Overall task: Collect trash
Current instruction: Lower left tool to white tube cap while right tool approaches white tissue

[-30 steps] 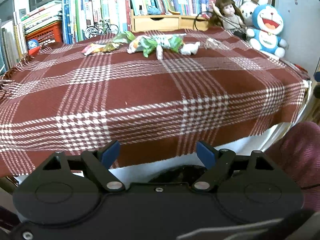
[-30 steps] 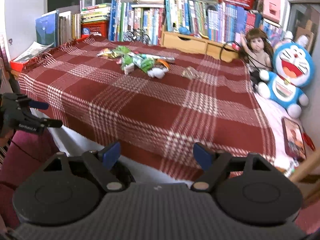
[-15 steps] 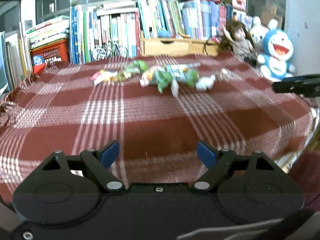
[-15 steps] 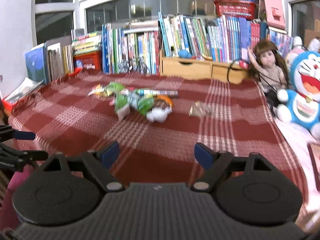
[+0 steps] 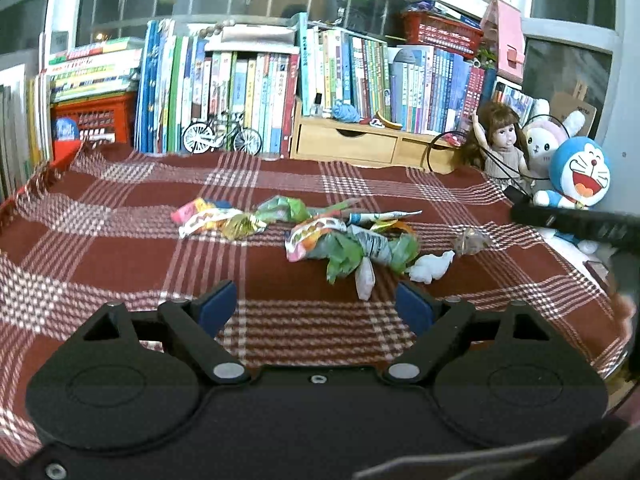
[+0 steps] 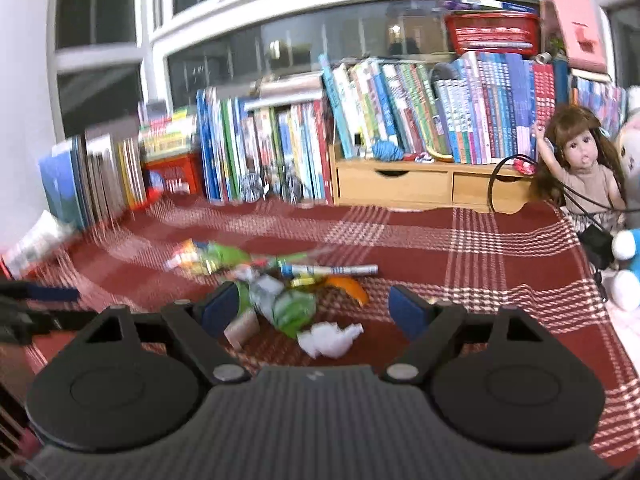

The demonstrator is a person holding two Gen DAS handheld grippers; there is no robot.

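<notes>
Trash lies in a loose row on the red plaid blanket (image 5: 120, 260): a colourful snack wrapper (image 5: 212, 220), crumpled green wrappers (image 5: 344, 248), a white tissue wad (image 5: 430, 266), a clear crumpled wrapper (image 5: 472, 240) and a thin printed tube (image 5: 384, 216). My left gripper (image 5: 316, 300) hangs just short of the green wrappers, its jaws opening with nothing between them. My right gripper (image 6: 314, 306) is open over the green wrappers (image 6: 288, 304) and the tissue wad (image 6: 328, 338), gripping nothing. Each gripper shows at the edge of the other's view.
Books (image 5: 240, 80) line the back, with a toy bicycle (image 5: 222, 136) and a wooden drawer box (image 5: 360, 144) in front of them. A doll (image 5: 502, 140) and a blue plush toy (image 5: 578, 172) sit at the right. A red crate (image 5: 92, 120) stands back left.
Both grippers have moved forward from the blanket's near edge over the blanket toward the trash, which now looks much closer. Both stay open and hold nothing.
</notes>
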